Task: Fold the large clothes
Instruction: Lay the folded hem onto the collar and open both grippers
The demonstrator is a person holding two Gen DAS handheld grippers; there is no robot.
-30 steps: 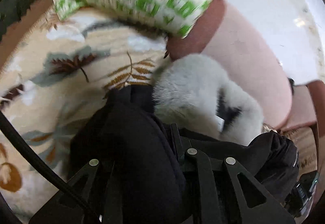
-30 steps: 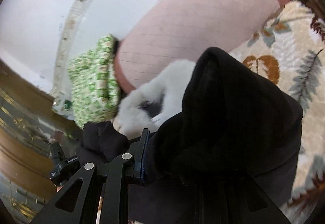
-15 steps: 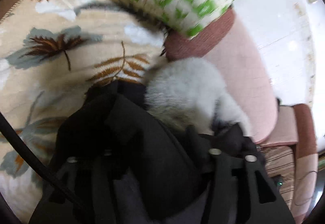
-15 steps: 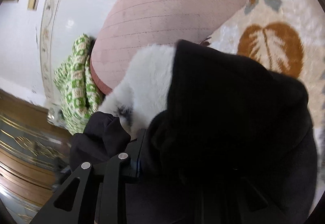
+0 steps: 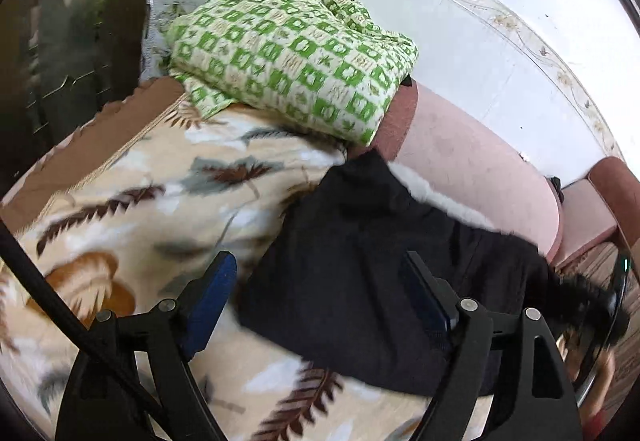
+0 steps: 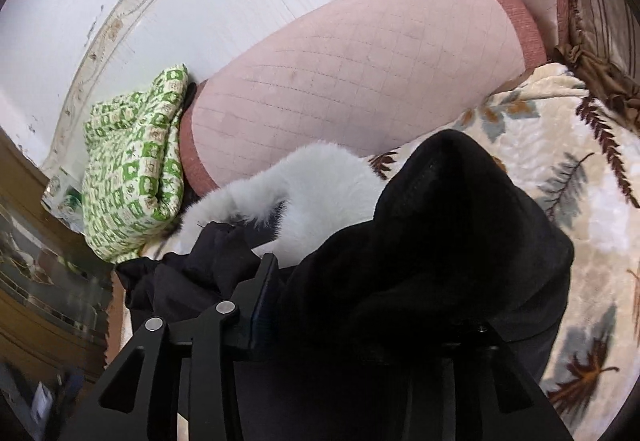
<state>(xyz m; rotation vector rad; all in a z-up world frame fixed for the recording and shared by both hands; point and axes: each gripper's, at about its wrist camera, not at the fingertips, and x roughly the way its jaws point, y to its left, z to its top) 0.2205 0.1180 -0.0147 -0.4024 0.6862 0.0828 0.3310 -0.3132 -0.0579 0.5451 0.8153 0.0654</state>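
Observation:
A black coat [image 5: 372, 265] with a white fur collar [image 5: 436, 201] lies bunched on a leaf-patterned blanket [image 5: 140, 201]. My left gripper [image 5: 320, 261] hovers above its near edge. Its jaws are opening wide, both blue pads [image 5: 212, 297] are bare, and nothing is gripped. In the right wrist view the coat [image 6: 448, 241] is heaped over my right gripper [image 6: 360, 293], with the fur collar [image 6: 320, 197] just beyond. Those jaws are opening too, with thick black cloth still packed against the visible left pad [image 6: 260, 305]. The right finger is buried under the cloth.
A folded green-checked quilt [image 5: 292, 53] rests at the sofa's end. A pink quilted backrest [image 6: 360, 81] runs behind the coat below a white wall. Dark wooden furniture [image 6: 36, 261] stands at the left. A black cable [image 5: 56, 297] crosses the left view's lower corner.
My left gripper let go of the black coat, opened wide and drew back and up, so the coat now lies on the blanket. The right jaws spread a little, with cloth still in them.

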